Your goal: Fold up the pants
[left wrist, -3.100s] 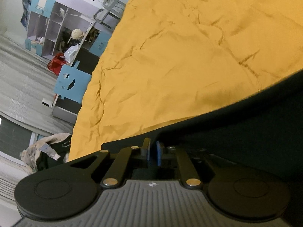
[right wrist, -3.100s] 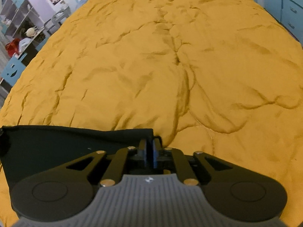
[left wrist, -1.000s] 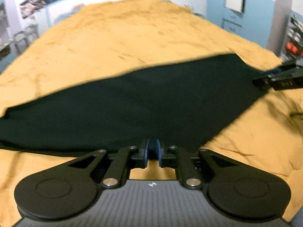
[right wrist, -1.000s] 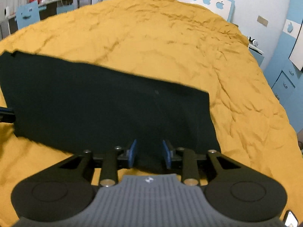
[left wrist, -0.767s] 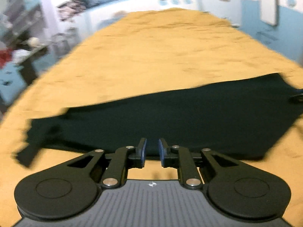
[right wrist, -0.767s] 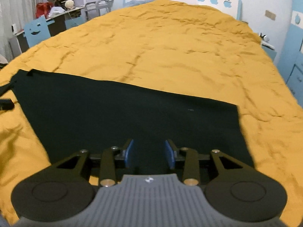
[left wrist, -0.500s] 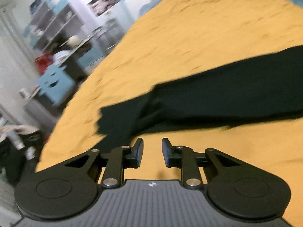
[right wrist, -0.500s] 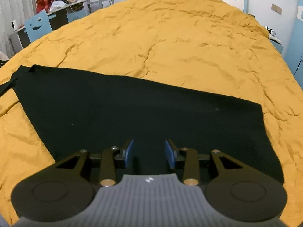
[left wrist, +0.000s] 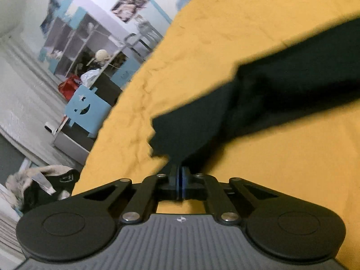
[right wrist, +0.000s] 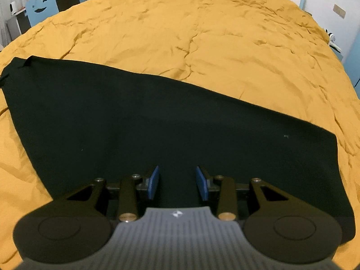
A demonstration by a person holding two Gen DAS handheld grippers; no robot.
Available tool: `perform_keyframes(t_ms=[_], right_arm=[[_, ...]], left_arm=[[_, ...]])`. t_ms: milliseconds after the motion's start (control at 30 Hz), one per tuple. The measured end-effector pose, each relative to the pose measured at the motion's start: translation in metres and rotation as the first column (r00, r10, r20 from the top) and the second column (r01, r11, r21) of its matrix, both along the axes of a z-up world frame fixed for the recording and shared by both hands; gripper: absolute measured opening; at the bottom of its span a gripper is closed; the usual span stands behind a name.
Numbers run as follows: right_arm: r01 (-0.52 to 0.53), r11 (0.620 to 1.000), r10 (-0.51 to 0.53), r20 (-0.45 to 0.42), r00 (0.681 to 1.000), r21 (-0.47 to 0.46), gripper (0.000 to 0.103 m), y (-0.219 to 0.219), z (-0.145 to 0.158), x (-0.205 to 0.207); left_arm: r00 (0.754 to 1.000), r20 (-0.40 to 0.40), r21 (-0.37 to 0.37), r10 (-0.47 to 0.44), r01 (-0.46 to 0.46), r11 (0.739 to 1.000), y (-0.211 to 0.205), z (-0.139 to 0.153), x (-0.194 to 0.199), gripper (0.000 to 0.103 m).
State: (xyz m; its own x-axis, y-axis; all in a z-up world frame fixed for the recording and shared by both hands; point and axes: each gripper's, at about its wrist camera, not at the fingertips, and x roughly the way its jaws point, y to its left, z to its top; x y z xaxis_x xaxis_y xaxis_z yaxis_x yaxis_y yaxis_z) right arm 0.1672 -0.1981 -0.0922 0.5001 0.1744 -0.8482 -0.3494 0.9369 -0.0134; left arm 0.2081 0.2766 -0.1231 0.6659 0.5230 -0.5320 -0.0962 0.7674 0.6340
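Left wrist view: my left hand-held gripper (left wrist: pixel 180 181) is pinched closed on a corner of the black pants (left wrist: pixel 258 96), probably to carry that end over.
Right wrist view: right hand-held gripper (right wrist: pixel 177 183) gapes above the cloth, holding nothing.
Pants: spread flat across the yellow bedspread (right wrist: pixel 202 29), near edge under my right tool.
Judgement: fold only begun; blur hides the exact pinch.

Matt black cloth pants (right wrist: pixel 171 121), creased mustard cloth bedspread (right wrist: pixel 202 33), matt black plastic tongs (right wrist: pixel 177 184)
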Motion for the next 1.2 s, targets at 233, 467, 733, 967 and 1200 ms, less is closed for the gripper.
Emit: perform_keyframes(t_ms=[233, 467, 733, 967, 1200], right_arm=[[0.006, 0.999, -0.006, 0.001, 1.000, -0.036, 0.033, 0.002, -0.001, 0.008], [0.020, 0.998, -0.020, 0.001, 1.000, -0.055, 0.033, 0.001, 0.000, 0.005], [0.006, 0.998, -0.006, -0.007, 1.000, -0.066, 0.033, 0.003, 0.009, -0.011], [-0.054, 0.998, 0.055, -0.041, 0.998, 0.009, 0.033, 0.020, 0.025, -0.045], [-0.144, 0.989, 0.145, -0.058, 0.988, 0.020, 0.033, 0.033, 0.031, -0.089]], left_arm=[[0.992, 0.107, -0.143, 0.061, -0.045, 0.989, 0.057, 0.060, 0.053, 0.002], [0.996, -0.025, -0.166, 0.089, -0.092, 0.982, 0.090, 0.040, 0.115, 0.002], [0.954, 0.079, -0.287, 0.288, -0.255, 0.923, 0.115, 0.039, 0.105, 0.038], [0.919, 0.045, -0.625, 0.393, -0.281, 0.729, 0.138, 0.073, 0.021, 0.039], [0.879, -0.027, -0.889, 0.476, -0.239, 0.391, 0.151, 0.055, -0.048, 0.047]])
